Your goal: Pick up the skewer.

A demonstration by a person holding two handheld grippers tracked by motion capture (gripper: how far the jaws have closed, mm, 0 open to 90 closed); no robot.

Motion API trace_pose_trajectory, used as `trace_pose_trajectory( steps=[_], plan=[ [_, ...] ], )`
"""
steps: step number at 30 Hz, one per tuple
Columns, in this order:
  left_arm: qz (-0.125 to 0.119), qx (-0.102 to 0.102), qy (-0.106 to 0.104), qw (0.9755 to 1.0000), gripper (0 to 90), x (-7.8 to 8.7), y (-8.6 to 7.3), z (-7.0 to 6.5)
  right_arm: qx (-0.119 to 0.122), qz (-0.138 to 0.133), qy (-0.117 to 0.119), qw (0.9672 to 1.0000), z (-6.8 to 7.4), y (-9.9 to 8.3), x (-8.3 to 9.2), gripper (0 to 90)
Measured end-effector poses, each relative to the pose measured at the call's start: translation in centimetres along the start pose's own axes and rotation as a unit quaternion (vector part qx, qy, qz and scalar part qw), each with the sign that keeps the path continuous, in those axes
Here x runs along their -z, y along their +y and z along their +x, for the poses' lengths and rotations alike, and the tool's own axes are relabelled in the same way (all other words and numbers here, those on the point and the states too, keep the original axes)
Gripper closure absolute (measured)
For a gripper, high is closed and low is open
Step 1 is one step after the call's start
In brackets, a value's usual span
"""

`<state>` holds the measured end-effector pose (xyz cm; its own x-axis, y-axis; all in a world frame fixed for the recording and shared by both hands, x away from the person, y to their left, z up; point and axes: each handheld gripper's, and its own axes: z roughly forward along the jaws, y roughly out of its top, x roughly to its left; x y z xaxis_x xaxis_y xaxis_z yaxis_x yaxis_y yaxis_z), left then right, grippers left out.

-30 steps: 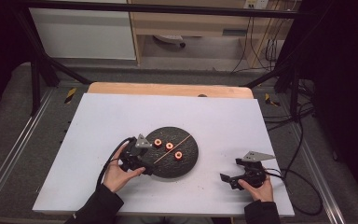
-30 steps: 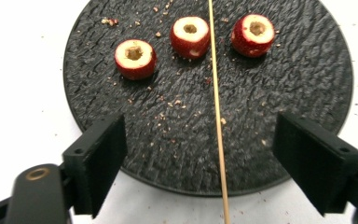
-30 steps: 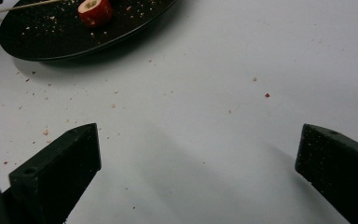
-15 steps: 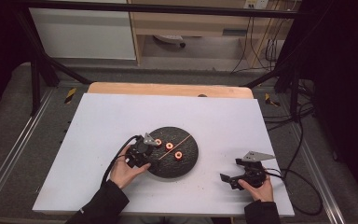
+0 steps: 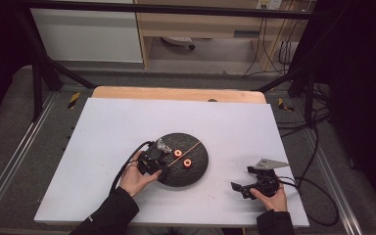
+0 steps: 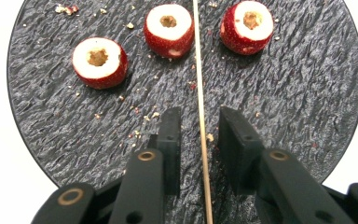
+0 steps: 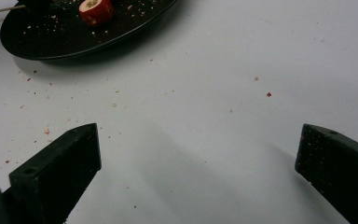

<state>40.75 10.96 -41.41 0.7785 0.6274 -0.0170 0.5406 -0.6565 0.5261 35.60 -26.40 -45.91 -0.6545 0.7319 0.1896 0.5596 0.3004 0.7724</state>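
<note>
The round black slate plate (image 6: pixel 307 93) sits on the white table (image 5: pixel 103 137) and serves as the landmark. A thin wooden skewer (image 6: pixel 200 116) lies flat across the plate's middle, running toward its far rim. The left gripper (image 6: pixel 199 135) reaches over the plate's near edge; its jaws have just been closing and now straddle the skewer, 1 on each side, with a gap to each pad, so nothing is clamped. Beyond the jaws stand 3 cored red fruit pieces (image 6: pixel 168 30), 2 on one side of the skewer and 1 on the other, with crumbs scattered around. The right gripper (image 7: pixel 198 154) rests off the plate on bare table, jaws spread wide and empty.
</note>
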Motion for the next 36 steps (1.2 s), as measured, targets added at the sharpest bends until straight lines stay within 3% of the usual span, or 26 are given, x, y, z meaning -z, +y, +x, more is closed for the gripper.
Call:
trace_pose_trajectory(
  steps=[15,23,36],
  plan=[
    [0.024,-0.013,0.013,0.9996,84.5,-0.5,0.5,-0.5,0.0,0.001,0.001,1.0,0.0,0.0,0.0,0.9],
    [0.027,-0.012,0.019,0.9994,87.3,-0.6,0.6,-0.8,0.0,0.0,0.001,1.0,0.0,0.0,0.0,0.9],
    [0.006,-0.001,0.022,0.9997,87.6,0.5,0.1,-0.7,0.001,0.001,0.0,1.0,0.0,0.0,0.1,0.9]
  ],
)
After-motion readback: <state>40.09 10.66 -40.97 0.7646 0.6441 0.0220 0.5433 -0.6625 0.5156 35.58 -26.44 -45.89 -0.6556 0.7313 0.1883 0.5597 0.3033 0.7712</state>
